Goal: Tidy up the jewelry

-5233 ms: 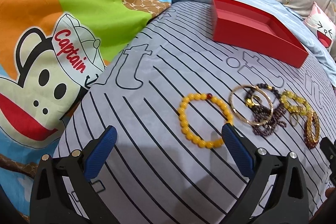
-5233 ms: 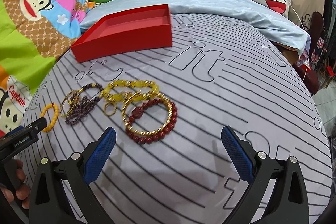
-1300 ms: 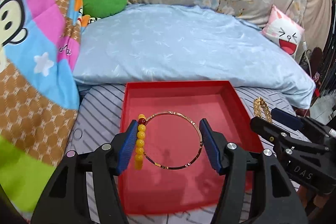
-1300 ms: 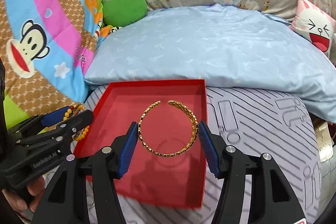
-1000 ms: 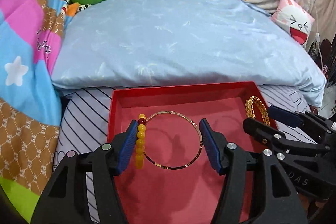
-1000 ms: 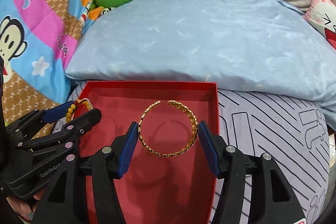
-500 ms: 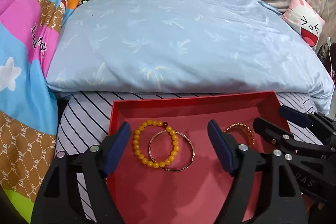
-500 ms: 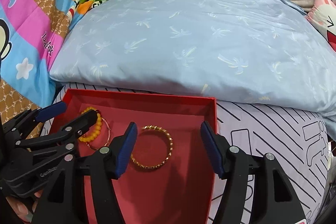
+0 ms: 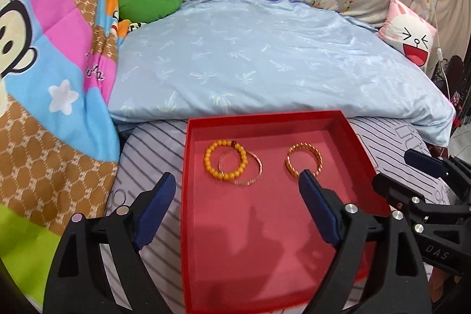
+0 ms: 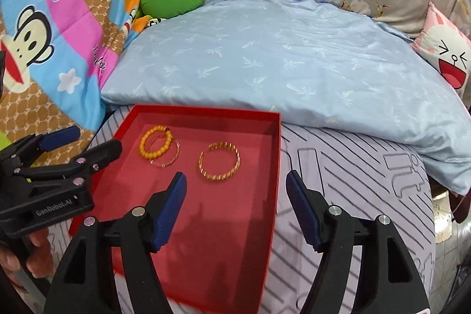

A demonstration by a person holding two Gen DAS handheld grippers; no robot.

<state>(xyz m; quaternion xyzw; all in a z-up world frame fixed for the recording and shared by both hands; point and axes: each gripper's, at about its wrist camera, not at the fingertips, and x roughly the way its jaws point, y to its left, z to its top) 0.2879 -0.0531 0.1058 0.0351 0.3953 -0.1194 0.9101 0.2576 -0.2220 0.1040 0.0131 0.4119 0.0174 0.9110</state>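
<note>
Both the left gripper (image 9: 235, 200) and right gripper (image 10: 235, 197) are hovering wide open and empty above the shallow red cardboard tray (image 9: 347, 125), where the yellow beaded bracelet (image 9: 225, 162), thin gold bangle (image 9: 253, 180) and woven gold cuff (image 9: 303, 164) are lying (apparently sorted flat for storage).

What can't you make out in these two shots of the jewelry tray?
- Left wrist view: the left gripper covers the near edge of the gold chain bangle.
- Both views: the red tray has its near corners hidden behind gripper arms.
- Neither view shows jewelry outside the tray.
</note>
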